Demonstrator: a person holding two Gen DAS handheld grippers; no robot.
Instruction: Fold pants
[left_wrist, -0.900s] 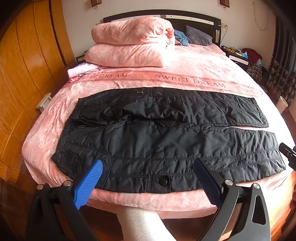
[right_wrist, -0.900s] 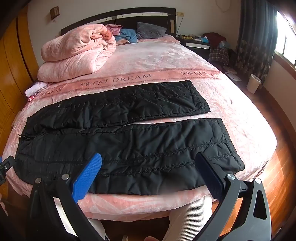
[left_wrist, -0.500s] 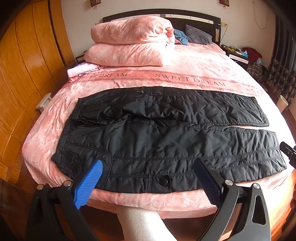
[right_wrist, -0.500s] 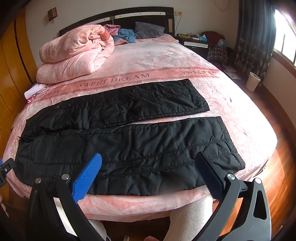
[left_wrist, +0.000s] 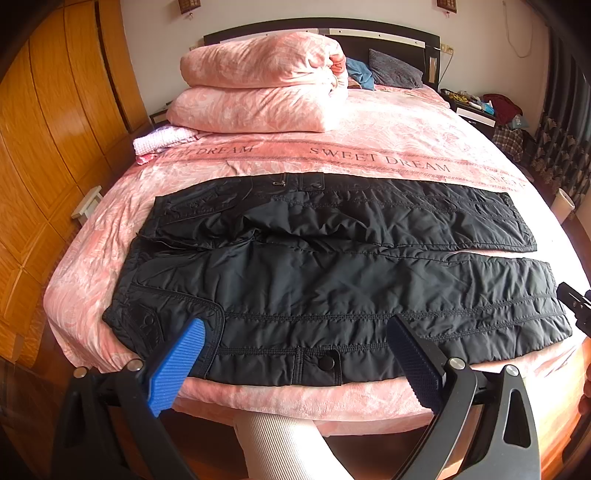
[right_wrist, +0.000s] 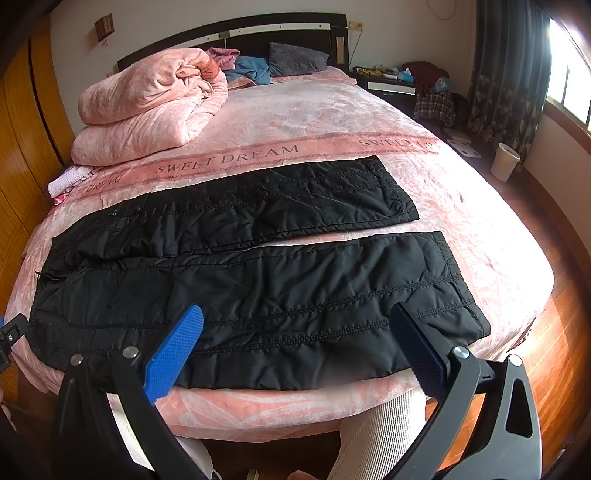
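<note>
Black padded pants (left_wrist: 332, 273) lie spread flat across the pink bed (left_wrist: 369, 147), waist to the left, both legs running to the right side by side. The near leg lies along the bed's front edge. My left gripper (left_wrist: 295, 354) is open and empty, just in front of the waist end and a snap flap. In the right wrist view the pants (right_wrist: 258, 280) fill the middle, and my right gripper (right_wrist: 299, 350) is open and empty, in front of the near leg's cuff end.
A folded pink duvet (left_wrist: 258, 81) sits at the bed's head left, with a small folded pink cloth (left_wrist: 162, 136) beside it. A wooden wardrobe (left_wrist: 44, 147) stands left. A nightstand (right_wrist: 391, 85) and white bin (right_wrist: 504, 162) stand right. My white-trousered leg (left_wrist: 288, 443) is below.
Both grippers have shifted very slightly; the views barely change. The pants have not moved.
</note>
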